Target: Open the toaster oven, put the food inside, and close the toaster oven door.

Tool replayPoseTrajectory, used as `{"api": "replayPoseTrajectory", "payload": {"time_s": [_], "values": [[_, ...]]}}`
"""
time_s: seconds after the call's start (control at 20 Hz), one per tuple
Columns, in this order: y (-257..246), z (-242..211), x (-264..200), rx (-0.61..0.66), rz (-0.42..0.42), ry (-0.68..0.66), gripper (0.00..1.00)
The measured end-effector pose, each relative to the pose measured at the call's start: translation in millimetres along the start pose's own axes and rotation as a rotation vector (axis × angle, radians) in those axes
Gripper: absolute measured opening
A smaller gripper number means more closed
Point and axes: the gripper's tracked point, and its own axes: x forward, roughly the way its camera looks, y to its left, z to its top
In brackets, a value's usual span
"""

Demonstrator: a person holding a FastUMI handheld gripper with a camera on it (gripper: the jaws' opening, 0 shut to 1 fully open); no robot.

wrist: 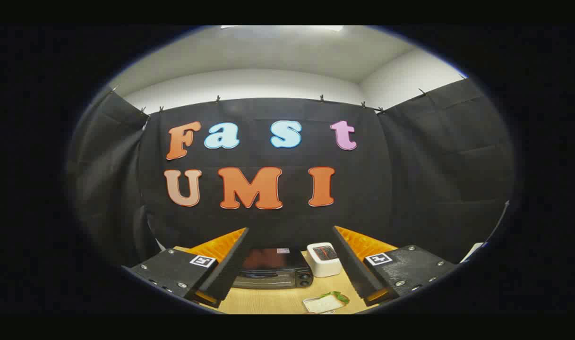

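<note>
Now you hold the gripper [289,264] high above the wooden table [268,302], and its fingers stand wide apart with nothing between them. Beyond them, and seen in the gap, the toaster oven [273,271] sits on the table with its door closed, as far as I can judge; two knobs show at its right end. A small white box [324,259] stands just beside the oven on the right. Nearer to you lies the food [327,301], something green on a pale tray.

I think the first step, opening the door, is not yet begun. To do it well, bring the gripper down and forward until the fingers are level with the top edge of the door. The handle is too small to see clearly from here, so come close before you commit. Keep the fingers apart while approaching, stay left of the white box, and pull the door down slowly so the oven does not slide.
</note>
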Motion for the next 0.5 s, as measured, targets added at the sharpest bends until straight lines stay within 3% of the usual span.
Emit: {"api": "replayPoseTrajectory", "payload": {"time_s": [0.5], "values": [[-0.6, -8.3, 5.3, 0.008, 0.001, 0.018, 0.99]]}}
